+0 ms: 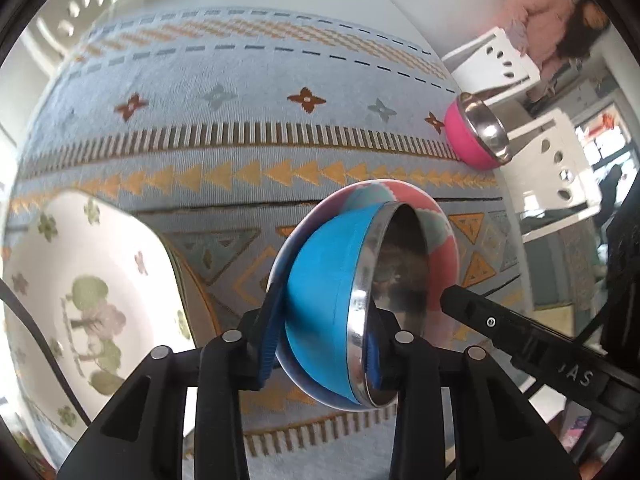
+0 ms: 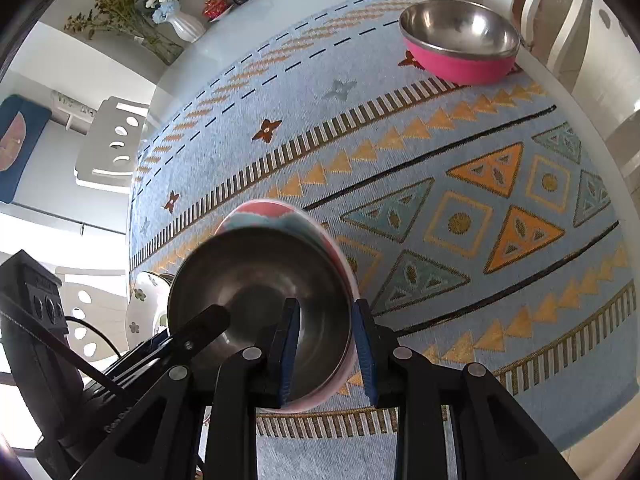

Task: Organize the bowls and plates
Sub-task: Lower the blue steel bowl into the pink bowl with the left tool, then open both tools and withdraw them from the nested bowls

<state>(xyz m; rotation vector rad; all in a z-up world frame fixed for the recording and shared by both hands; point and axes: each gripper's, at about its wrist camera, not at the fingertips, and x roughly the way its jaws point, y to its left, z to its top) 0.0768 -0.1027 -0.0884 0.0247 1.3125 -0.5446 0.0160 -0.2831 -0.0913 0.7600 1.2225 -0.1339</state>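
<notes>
Left gripper narrow, straddling blue bowl and plate. Right gripper grips both rims. Release only once seated flat.

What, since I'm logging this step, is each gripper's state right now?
Left gripper: jaws straddle the blue bowl wall; grip cannot be told.
Right gripper: closed on blue bowl and patterned plate rims.

You had two steel-lined bowls (one blue bowl, one pink bowl), two plates: patterned plate, floral plate.
</notes>
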